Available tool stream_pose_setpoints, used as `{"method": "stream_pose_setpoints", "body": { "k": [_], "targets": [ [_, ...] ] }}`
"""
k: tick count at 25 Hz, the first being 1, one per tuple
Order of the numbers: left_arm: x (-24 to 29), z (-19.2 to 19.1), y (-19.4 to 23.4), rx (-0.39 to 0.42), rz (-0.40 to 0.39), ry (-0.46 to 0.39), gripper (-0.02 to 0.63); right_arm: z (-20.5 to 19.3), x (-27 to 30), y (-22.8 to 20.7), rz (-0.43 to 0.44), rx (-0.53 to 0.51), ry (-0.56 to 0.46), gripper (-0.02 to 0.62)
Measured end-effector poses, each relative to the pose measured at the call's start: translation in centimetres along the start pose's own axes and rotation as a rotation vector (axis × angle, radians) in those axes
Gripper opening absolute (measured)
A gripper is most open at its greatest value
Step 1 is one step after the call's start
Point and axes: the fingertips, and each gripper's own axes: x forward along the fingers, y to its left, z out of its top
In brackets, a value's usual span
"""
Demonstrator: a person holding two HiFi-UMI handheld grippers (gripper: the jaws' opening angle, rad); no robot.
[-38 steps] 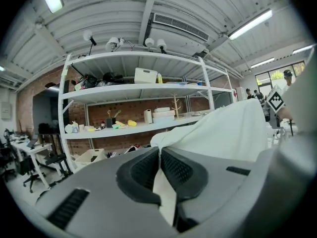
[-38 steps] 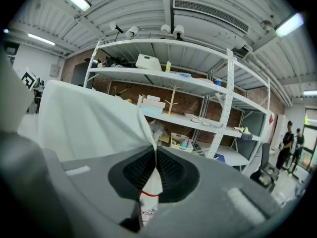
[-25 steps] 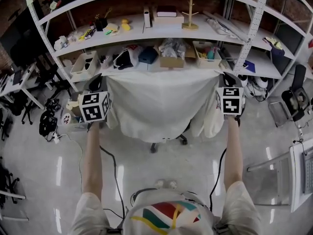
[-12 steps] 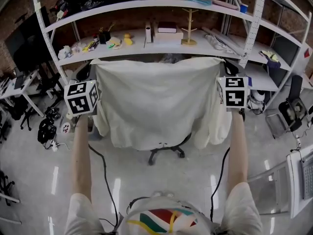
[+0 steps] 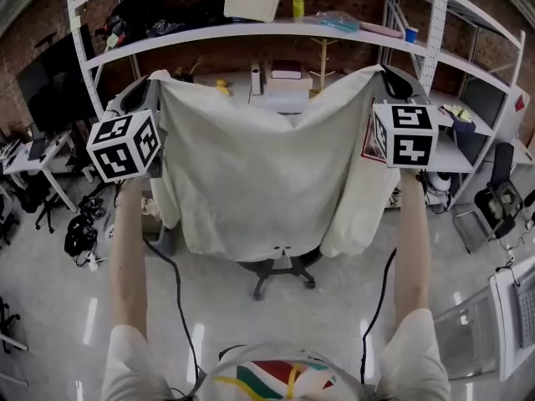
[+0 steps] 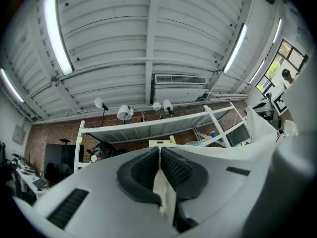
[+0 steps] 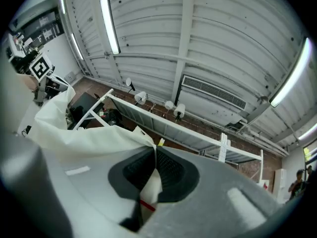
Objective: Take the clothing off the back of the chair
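Cream cloth garment held up, spread between my tongs.
Left tongs and right tongs each pinch a top corner tight; it hangs higher than a second ago, hem near the black swivel chair. The white shelf basket hides its contents.

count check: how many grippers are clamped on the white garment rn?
2. Left gripper pinches the white garment at its top corner on the head view's left; right gripper pinches the top corner on the right. None hidden.
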Motion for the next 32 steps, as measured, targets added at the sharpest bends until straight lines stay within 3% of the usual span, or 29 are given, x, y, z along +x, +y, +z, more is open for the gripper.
{"method": "stream_pose_setpoints", "body": {
  "k": [12, 18, 22, 32],
  "targets": [
    [-1.9, 10.7, 0.7, 0.084, 0.018, -0.141, 0.018, 11.5, -1.6, -1.7, -0.017, -0.034, -0.216, 0.006],
    [-3.5, 16.9, 0.3, 0.056, 0.006, -0.238, 0.018, 17.7, -3.1, -2.4, -0.040, -0.041, -0.331, 0.006],
    [-4.5, 20.7, -1.2, 0.085, -0.011, -0.290, 0.019, 20.9, -4.5, -2.8, -0.037, -0.027, -0.390, 0.006],
    [-8.7, 25.2, -5.8, 0.098, -0.115, -0.378, 0.020, 24.7, -9.0, -2.7, 0.014, 0.012, -0.495, 0.006]
  ]
}}
